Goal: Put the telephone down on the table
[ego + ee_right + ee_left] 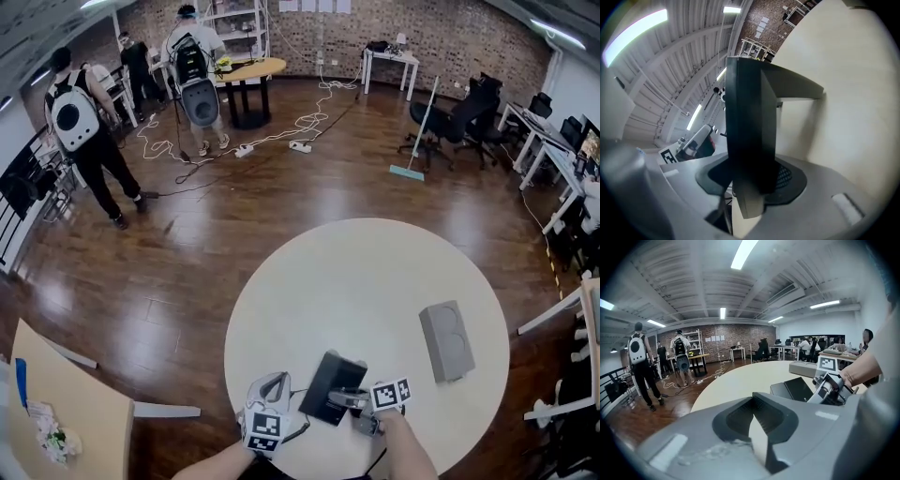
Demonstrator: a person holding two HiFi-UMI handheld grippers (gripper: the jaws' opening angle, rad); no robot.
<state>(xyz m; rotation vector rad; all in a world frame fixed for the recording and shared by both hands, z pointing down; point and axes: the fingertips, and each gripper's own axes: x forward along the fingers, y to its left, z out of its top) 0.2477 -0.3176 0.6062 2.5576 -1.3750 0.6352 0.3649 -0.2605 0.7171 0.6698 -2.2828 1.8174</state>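
Note:
A flat black telephone (330,382) is at the near edge of the round white table (356,272). My right gripper (352,401) is shut on its near end. In the right gripper view the telephone (747,131) stands edge-on between the two jaws of that gripper (750,183), with the tabletop (843,93) beside it. My left gripper (270,394) is just left of the telephone, apart from it. Its fingertips meet, and this left gripper (757,413) holds nothing. From there the telephone (799,389) and the right gripper (829,387) show at the right.
A grey box (445,339) lies on the table's right side. A wooden desk (56,403) stands at the lower left. Several people (84,141) stand at the back left, with cables (281,131) on the wooden floor. Office chairs (450,122) stand at the back right.

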